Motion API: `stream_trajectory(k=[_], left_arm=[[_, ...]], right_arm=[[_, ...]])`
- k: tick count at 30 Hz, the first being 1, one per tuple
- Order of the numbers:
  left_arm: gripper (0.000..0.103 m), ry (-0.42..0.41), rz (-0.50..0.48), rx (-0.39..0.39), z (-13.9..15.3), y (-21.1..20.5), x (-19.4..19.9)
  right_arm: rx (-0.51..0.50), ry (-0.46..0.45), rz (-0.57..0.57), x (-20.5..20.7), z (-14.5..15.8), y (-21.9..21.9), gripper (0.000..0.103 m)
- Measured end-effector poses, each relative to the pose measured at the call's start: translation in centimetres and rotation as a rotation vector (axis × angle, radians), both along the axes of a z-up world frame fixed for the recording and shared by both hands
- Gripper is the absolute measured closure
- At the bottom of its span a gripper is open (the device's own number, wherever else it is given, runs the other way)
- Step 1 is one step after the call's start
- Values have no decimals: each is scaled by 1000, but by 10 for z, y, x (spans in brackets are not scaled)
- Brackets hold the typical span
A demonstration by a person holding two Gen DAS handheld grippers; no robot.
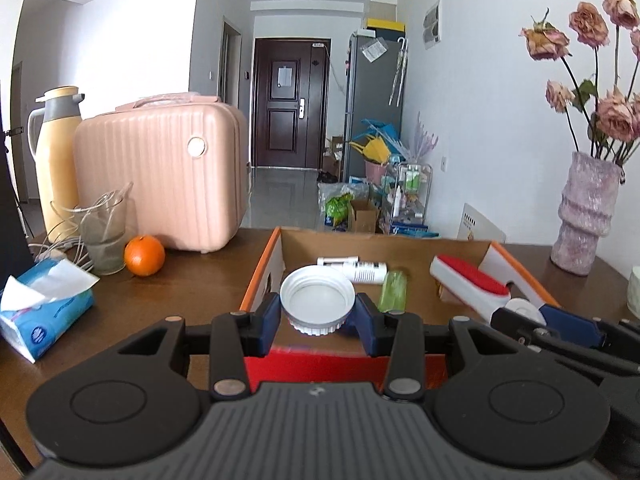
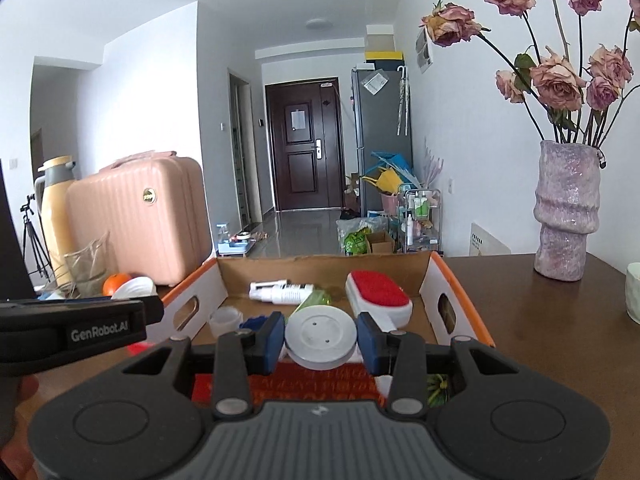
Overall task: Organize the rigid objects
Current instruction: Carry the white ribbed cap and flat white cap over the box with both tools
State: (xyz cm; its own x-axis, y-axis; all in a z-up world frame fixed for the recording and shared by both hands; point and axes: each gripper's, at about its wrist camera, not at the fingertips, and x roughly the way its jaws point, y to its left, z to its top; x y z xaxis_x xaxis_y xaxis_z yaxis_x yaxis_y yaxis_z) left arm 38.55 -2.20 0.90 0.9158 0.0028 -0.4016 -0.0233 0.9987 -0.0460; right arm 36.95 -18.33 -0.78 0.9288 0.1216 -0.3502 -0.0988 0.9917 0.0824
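Note:
My left gripper is shut on a white ribbed jar lid, open side up, held over the near edge of the cardboard box. My right gripper is shut on a white round disc, also over the box's near edge. Inside the box lie a white spray bottle, a green bottle and a red-and-white lint brush. The right view also shows the brush, the spray bottle and a small clear cup.
On the brown table stand a pink case, a yellow thermos, a glass with cables, an orange and a tissue pack. A pink vase of dried roses stands at right.

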Motion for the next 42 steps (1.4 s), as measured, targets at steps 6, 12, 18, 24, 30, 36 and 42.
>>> stream_trajectory(k=[6,12,18,24,30,36,42], left_arm=[[62,-3,-1,-10,0,-5,23],[62,0,9,-10,-1,-6,45],[62,9,20,-7,-5,-2,68],[62,18,22,2,-8,-2,89],[62,29,24,13,-13,0,107],[62,36,23,30,-18,1,122],[62,50,26,35,-22,3,129]], right_arm=[[7,-1,-14,23,1,-3,65],[5,2,-17,44,-1,-2,65],[4,6,-15,67,-3,1,65],[-1,13,-18,85,-6,4,65],[-11,21,-17,102,-8,7,65],[-19,29,-21,112,-11,9,65],[-28,42,-20,115,-15,9,65]])
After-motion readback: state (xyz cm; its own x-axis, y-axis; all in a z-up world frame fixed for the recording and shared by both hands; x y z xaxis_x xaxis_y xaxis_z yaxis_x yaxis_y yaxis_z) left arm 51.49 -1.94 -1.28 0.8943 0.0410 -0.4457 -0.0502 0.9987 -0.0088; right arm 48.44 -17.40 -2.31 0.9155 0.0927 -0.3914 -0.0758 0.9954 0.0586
